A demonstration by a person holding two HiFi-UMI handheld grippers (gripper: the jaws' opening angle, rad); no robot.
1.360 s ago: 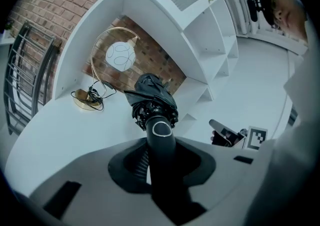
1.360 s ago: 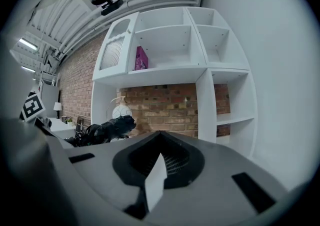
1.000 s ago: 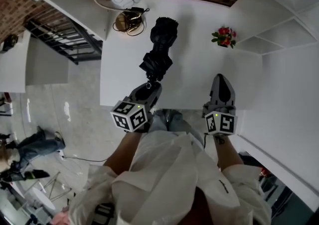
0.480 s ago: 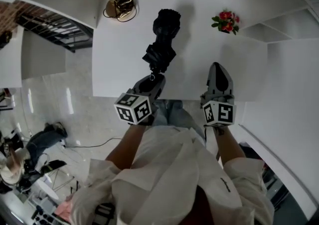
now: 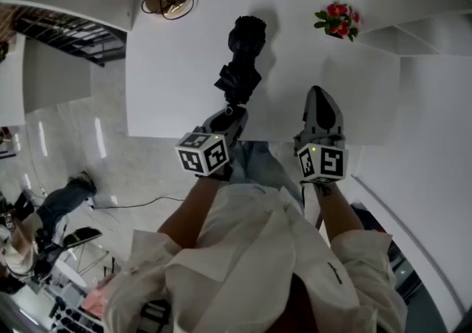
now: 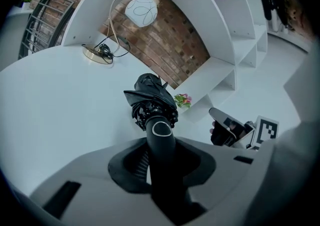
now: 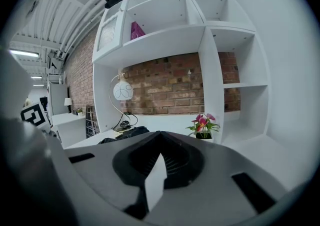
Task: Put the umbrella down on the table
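Head view: compact black umbrella point(image 5: 238, 74), folded, crumpled.

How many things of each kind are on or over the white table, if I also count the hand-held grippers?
Umbrella: 1
Lamp: 1
Potted flowers: 1
Hand-held gripper: 2, the left hand-held gripper and the right hand-held gripper
Total: 5

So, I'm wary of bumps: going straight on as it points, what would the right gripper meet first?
Likely the bare table top, between the umbrella and the flowers; depth is unclear.
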